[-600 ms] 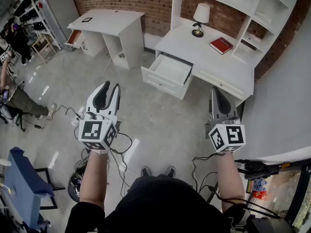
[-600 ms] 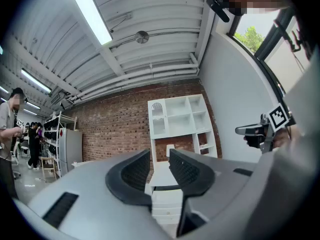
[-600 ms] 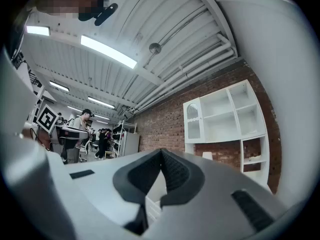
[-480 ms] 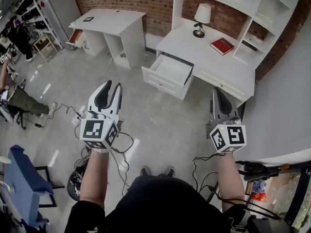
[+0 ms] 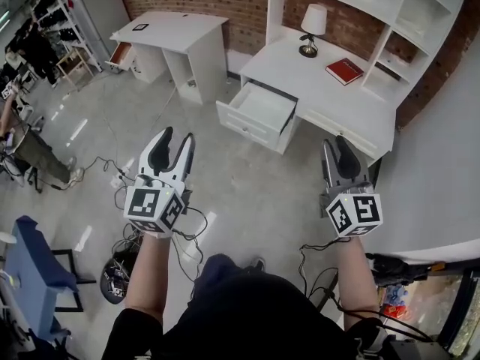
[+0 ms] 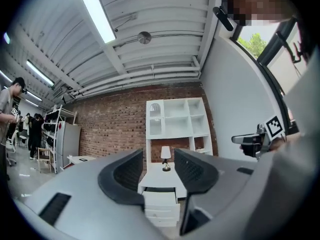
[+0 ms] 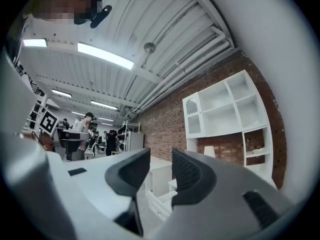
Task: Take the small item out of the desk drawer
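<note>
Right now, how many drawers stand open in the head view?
2. One white drawer is in the desk bearing the lamp; one orange-lined drawer is at the smaller desk farther left. Others may be hidden.

Open floor (image 5: 255, 186) leads straight to the pulled-out drawer (image 5: 247, 128), open from above; lamp (image 5: 311, 28) and book (image 5: 344, 71) stand behind it on the desk (image 5: 330, 103), cables (image 5: 101, 162) lie at left.

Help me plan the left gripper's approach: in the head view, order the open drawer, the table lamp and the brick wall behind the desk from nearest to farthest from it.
1. The open drawer, pulled out toward the left gripper, ahead to its right.
2. The table lamp, farther back on the desk.
3. The brick wall, behind the desk, farthest.
</note>
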Tool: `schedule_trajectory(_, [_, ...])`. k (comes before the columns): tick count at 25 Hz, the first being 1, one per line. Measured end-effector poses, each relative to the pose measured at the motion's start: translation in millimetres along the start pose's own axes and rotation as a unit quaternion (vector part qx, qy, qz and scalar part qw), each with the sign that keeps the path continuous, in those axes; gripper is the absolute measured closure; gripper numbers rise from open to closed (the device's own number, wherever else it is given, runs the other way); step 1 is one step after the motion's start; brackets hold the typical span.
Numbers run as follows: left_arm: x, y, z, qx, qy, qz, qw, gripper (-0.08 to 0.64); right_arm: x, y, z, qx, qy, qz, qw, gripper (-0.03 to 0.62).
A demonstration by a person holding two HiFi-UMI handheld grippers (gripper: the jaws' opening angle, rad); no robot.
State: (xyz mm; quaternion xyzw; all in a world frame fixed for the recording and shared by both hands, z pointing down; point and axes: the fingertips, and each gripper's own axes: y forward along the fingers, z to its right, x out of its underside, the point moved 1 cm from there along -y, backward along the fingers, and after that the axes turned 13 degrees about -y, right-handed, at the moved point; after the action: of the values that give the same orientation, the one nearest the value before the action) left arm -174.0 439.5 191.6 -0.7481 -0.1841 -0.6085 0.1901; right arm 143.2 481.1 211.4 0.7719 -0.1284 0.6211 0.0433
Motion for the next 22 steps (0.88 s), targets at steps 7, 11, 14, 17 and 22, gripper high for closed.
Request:
schedule_trajectory(7, [20,5,-7,-0.011,-0.016,-0.023,0.9995,0.348,15,7,6,-0.025,0.015,-0.007,1.0,0.449])
schedule_trajectory(11, [34,27,-25,-0.018,-0.025,-0.034,0.999,0.348,28,26,11,-0.032,0.017,-0.013,0.999,0.448])
schedule_trajectory(14, [46,48,-43,-0.016,-0.038,-0.041,0.9983,0.348,38,45,14,-0.031,0.015,-0.021,0.999,0.448])
schedule_trajectory(17, [56,74,-62,-0.012,-0.052,-0.046,0.9975,0.348,46,66,16,-0.027,0.007,-0.026,0.999,0.453])
schedule_trajectory(22, [65,121,-109,-0.009,-0.07,-0.055,0.996,0.348,60,122,21,-0.017,0.009,-0.042,0.999,0.458])
